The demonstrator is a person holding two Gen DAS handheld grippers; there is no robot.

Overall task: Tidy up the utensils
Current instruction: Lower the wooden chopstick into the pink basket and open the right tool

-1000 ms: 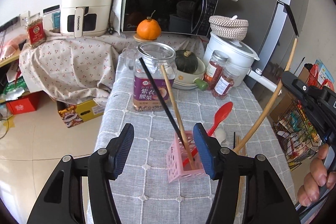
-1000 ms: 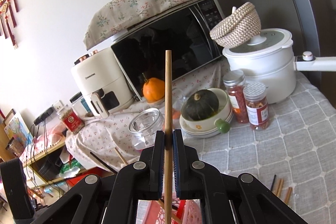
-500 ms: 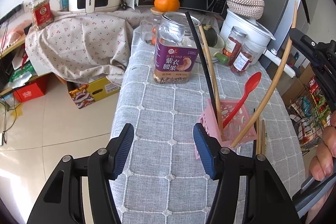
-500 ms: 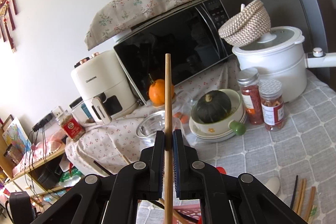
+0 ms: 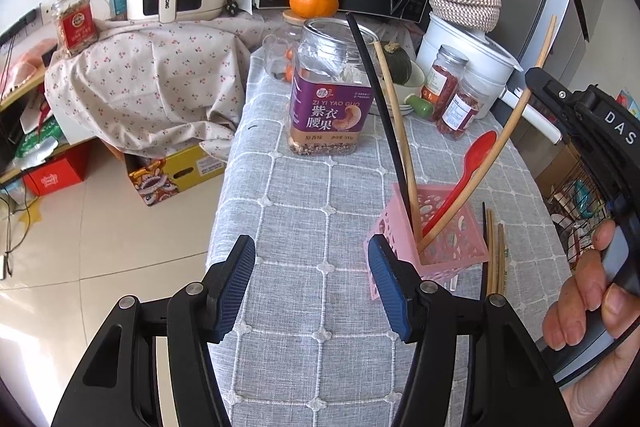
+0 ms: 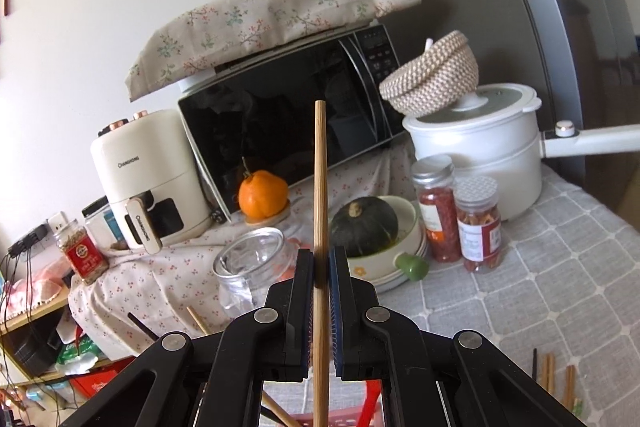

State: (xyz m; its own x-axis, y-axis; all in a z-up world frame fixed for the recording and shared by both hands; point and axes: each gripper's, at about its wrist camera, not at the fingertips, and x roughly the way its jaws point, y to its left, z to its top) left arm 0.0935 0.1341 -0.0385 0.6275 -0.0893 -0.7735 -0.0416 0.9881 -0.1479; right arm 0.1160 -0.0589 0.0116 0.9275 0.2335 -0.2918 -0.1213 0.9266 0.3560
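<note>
- My right tool (image 6: 320, 269) grips a wooden chopstick (image 6: 320, 187), its tip in the pink basket (image 5: 452, 243); left tool (image 5: 312, 279) gapes empty beside it
- Next, I judge: release; spare chopsticks (image 5: 496, 255) wait on the bench (image 5: 304, 211)

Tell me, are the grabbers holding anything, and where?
The right gripper pinches a wooden chopstick partway along its length, lower end in the pink basket. The left gripper holds nothing.

Chopsticks (image 5: 394, 131) and red spoon (image 5: 466, 169) in pink basket (image 5: 460, 247)
</note>
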